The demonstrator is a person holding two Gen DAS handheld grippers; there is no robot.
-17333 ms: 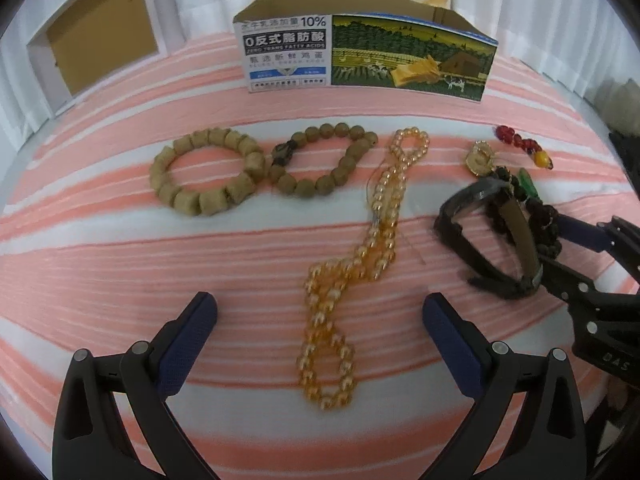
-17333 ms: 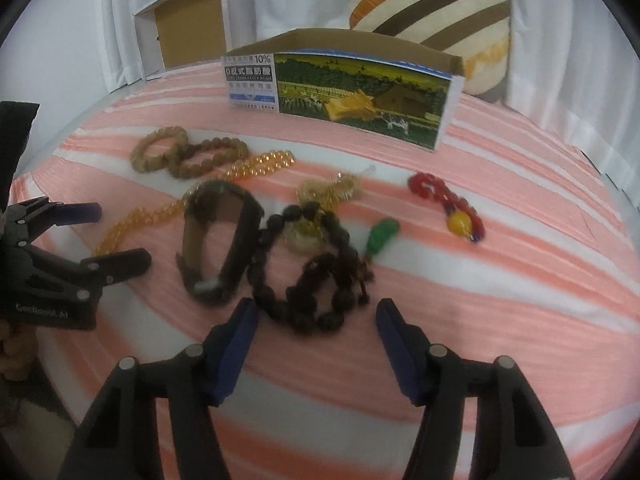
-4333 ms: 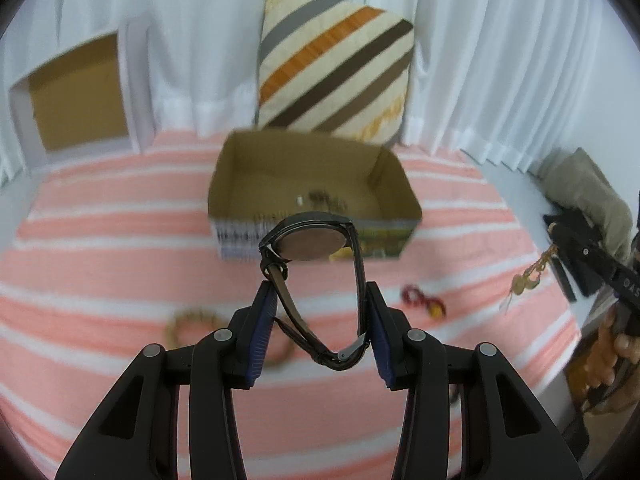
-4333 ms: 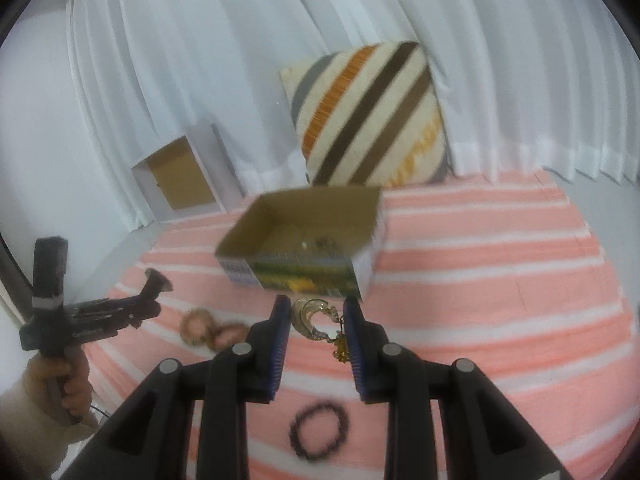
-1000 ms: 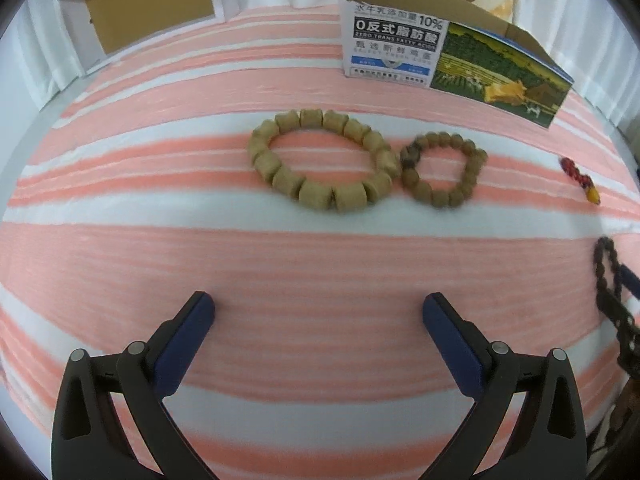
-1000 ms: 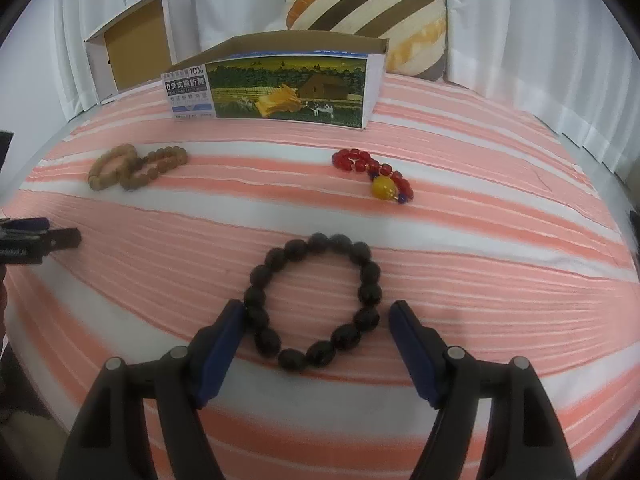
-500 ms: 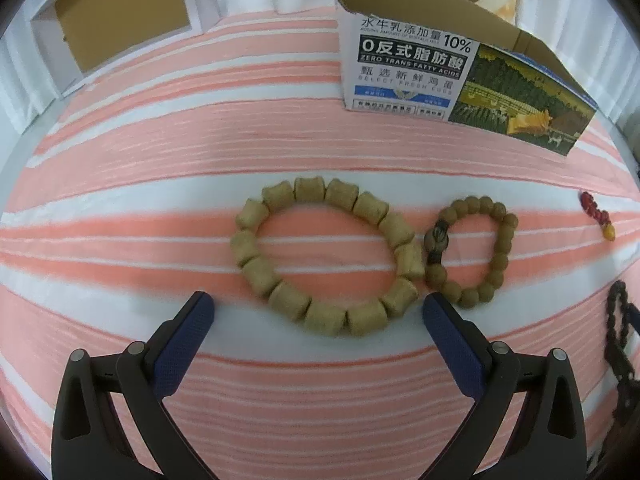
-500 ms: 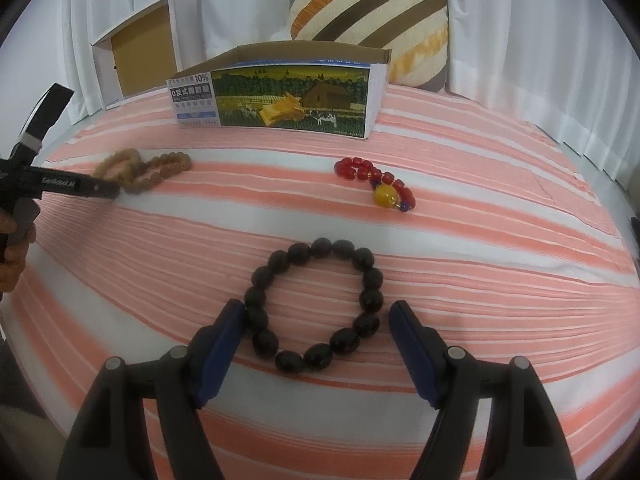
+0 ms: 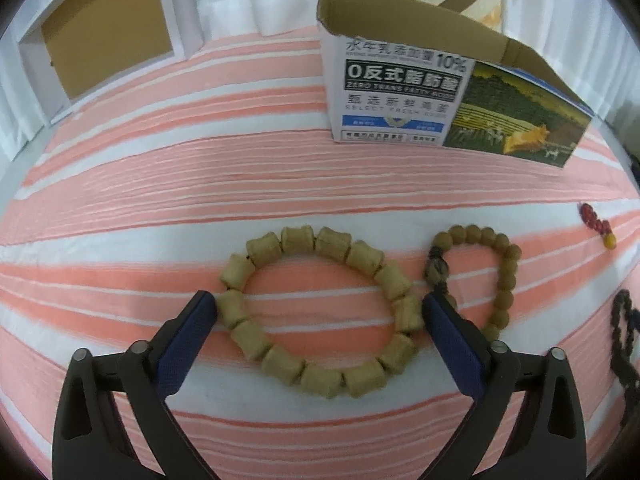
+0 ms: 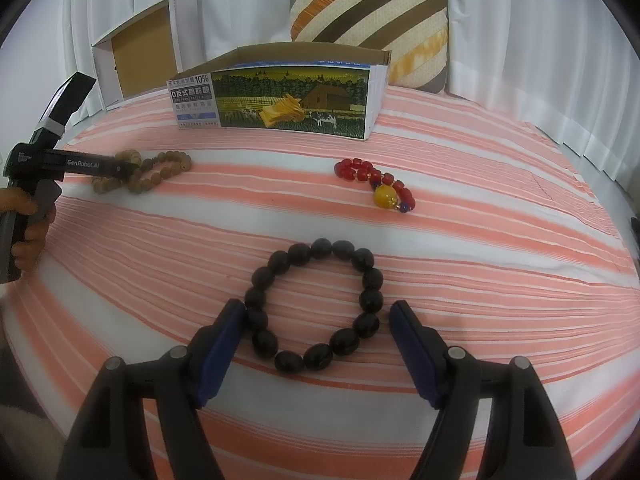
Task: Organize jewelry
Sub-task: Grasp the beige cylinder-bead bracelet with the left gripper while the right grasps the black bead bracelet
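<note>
My left gripper (image 9: 319, 304) is open, its blue fingers on either side of a tan chunky-bead bracelet (image 9: 362, 256) lying on the striped cloth. A smaller round brown-bead bracelet (image 9: 506, 268) lies just right of it. My right gripper (image 10: 317, 312) is open, its fingers on either side of a black-bead bracelet (image 10: 372, 280). A red bracelet with a yellow bead (image 10: 384, 194) lies beyond it. The printed cardboard box (image 10: 292, 100) stands open at the back; it also shows in the left wrist view (image 9: 400, 96).
A striped pillow (image 10: 372, 16) leans on white curtains behind the box. A white open carton (image 10: 136, 56) stands at the back left. The left gripper body and hand (image 10: 48, 168) show at the left of the right wrist view. The cloth's edge falls away right.
My left gripper has moved forward and down until its fingers flank the tan bracelet. My right gripper has edged closer around the black bracelet. Long before, the watch, necklace and charm left the cloth.
</note>
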